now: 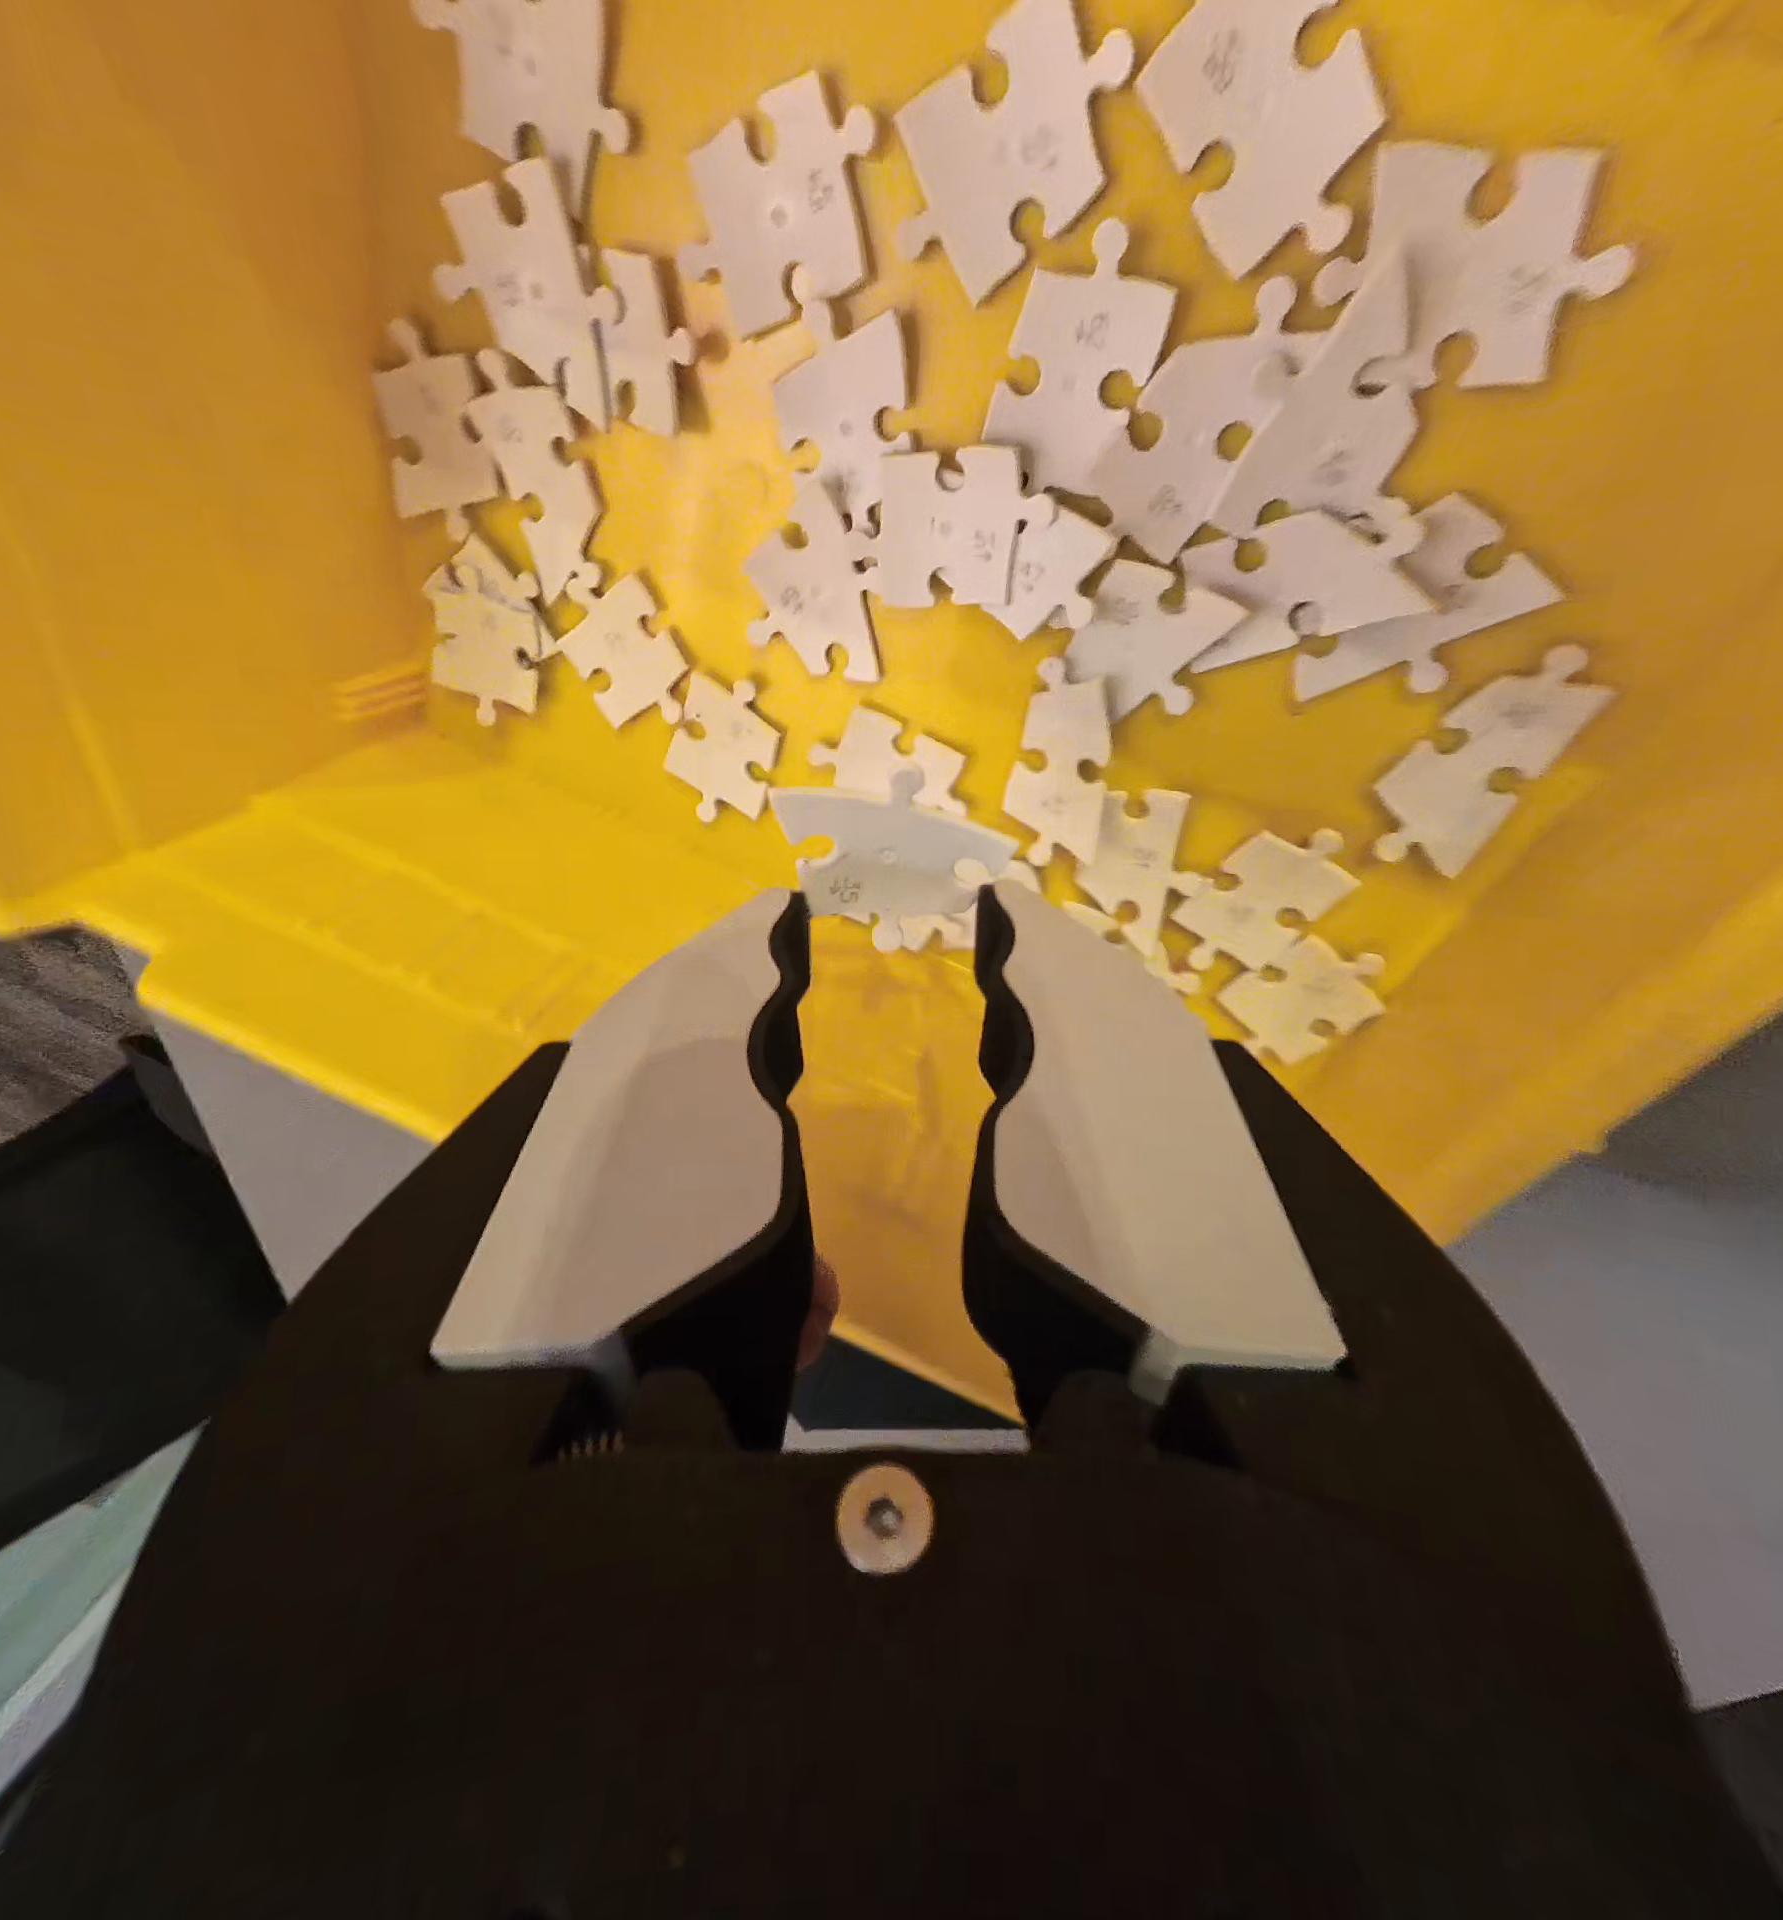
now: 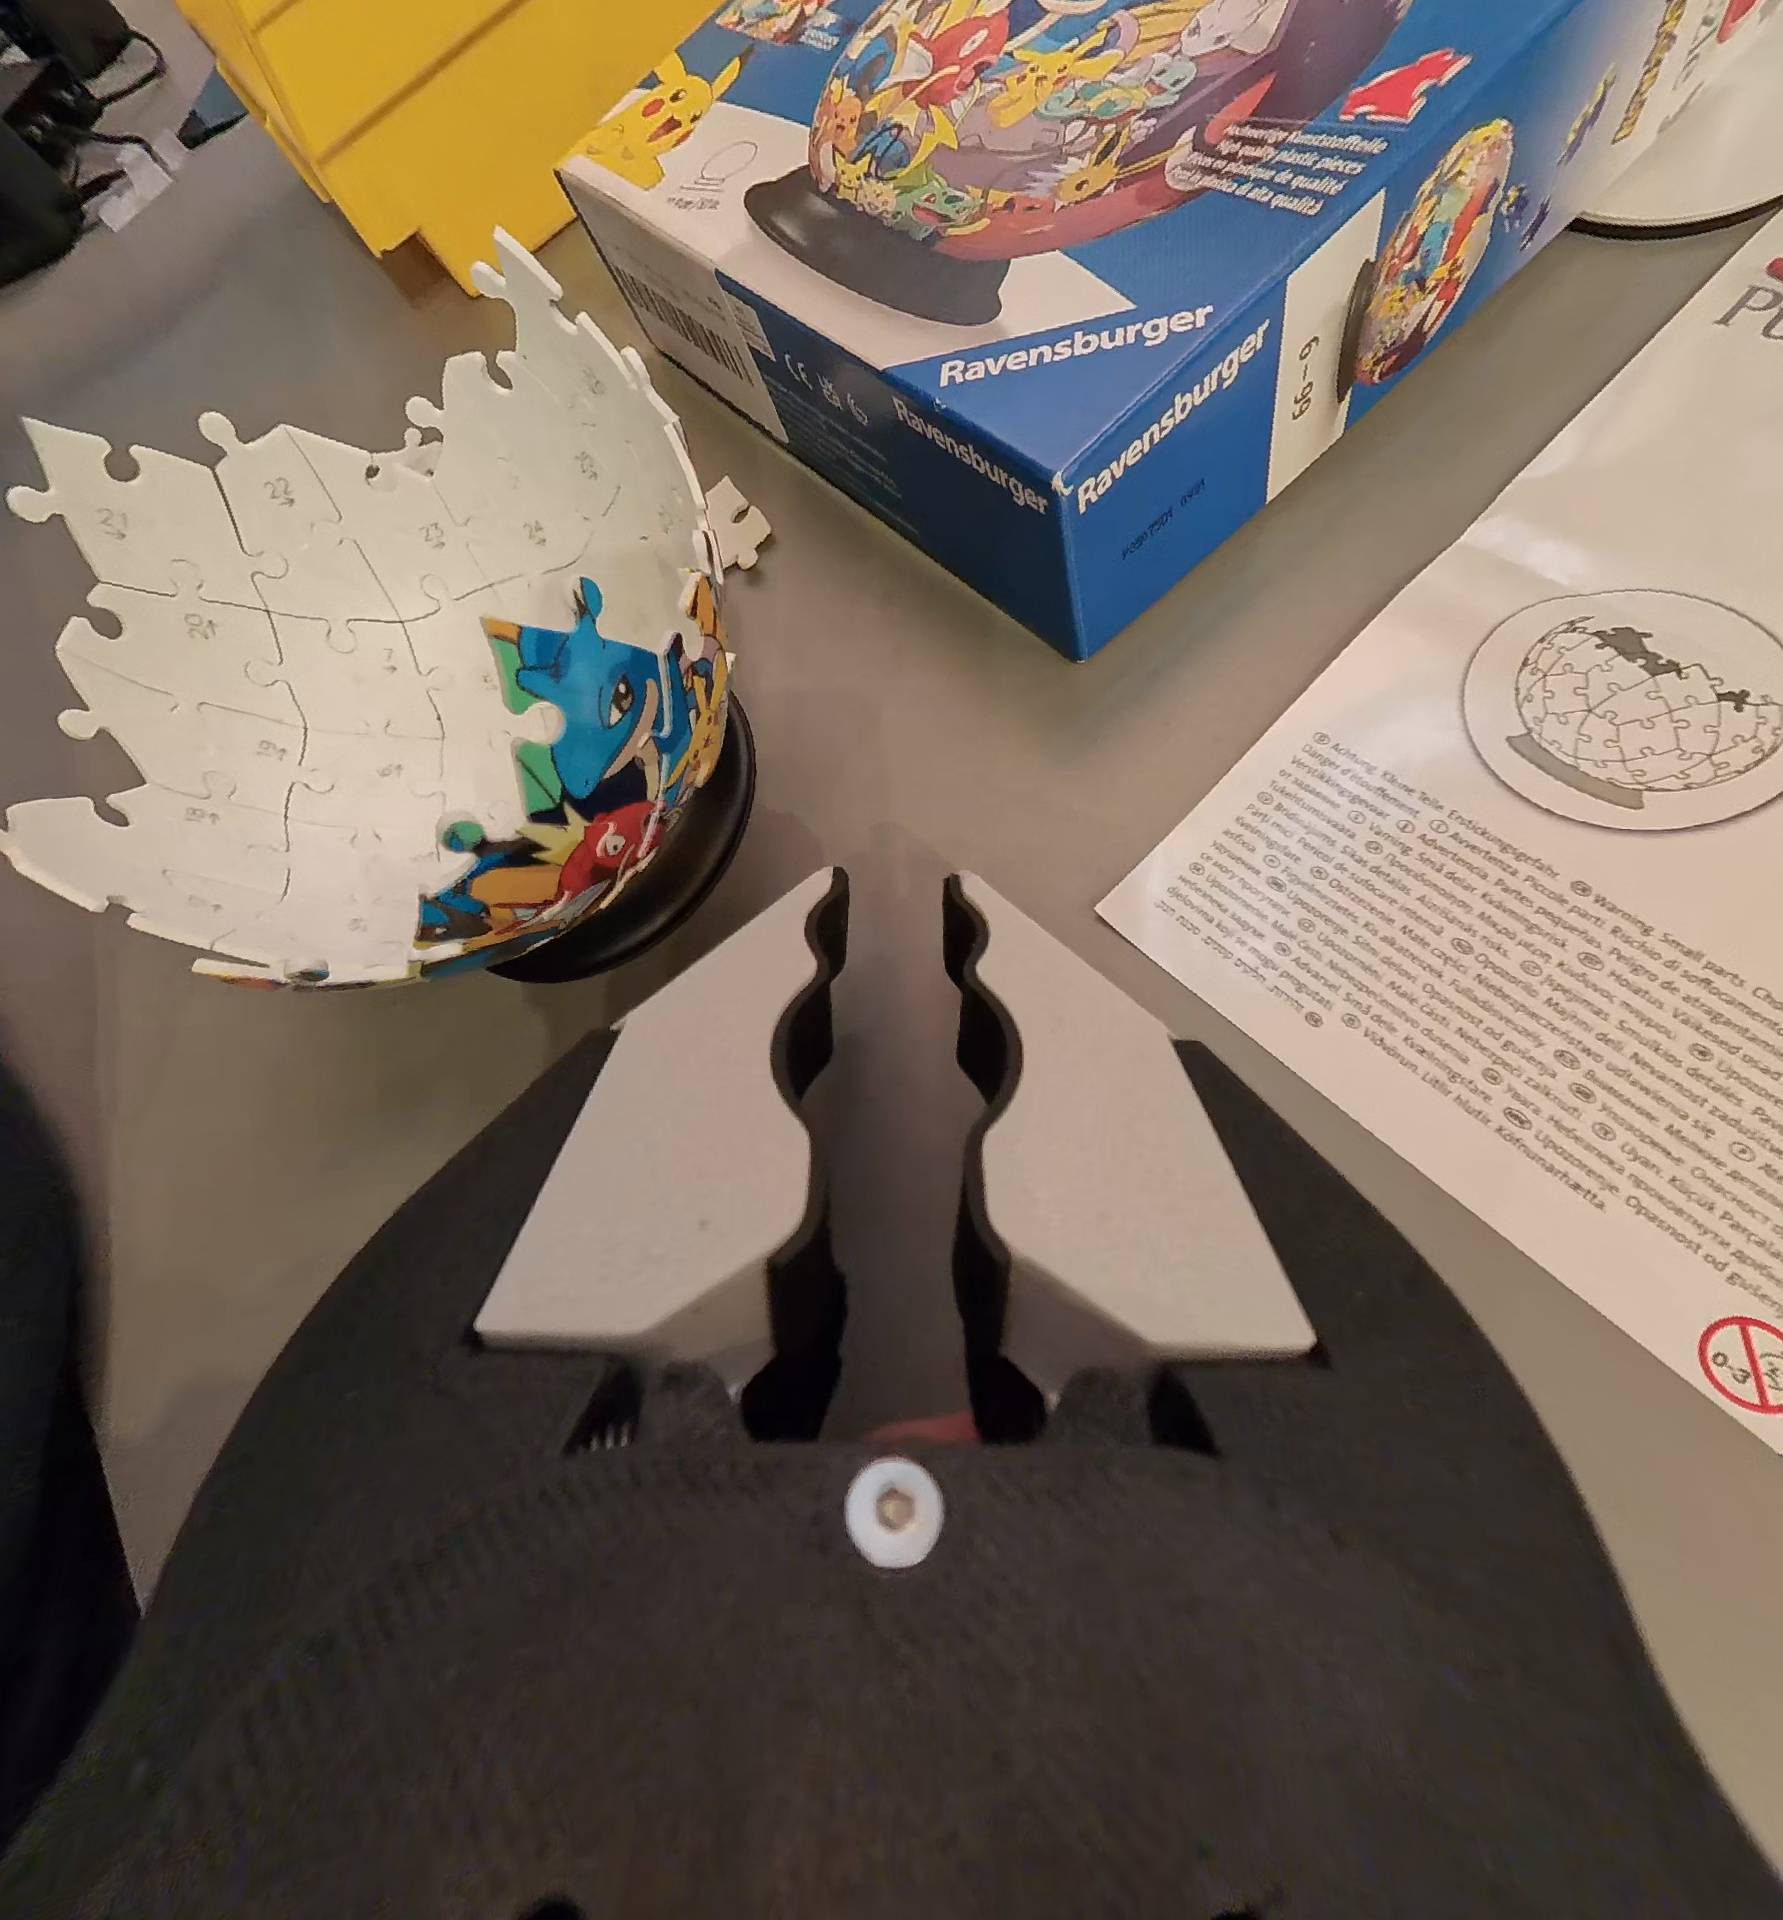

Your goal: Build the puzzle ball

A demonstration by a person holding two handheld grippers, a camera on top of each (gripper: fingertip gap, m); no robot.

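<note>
Left hand-held gripper point(image 1: 892, 904) pinches a puzzle piece point(image 1: 882, 857) (right hand-held gripper point(image 2: 895, 883) empty, parted) above grey table point(image 2: 918, 727).

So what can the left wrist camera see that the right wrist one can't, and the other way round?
Only the left wrist view looks into the yellow bin, where many loose white puzzle pieces lie face down; the left tongs pinch one puzzle piece at their tips.

Only the right wrist view shows the half-built puzzle ball on its black stand, the blue puzzle box, the instruction sheet and the right tongs, slightly apart and empty.

Both show grey table and yellow plastic; the right view sees only its outside.
</note>
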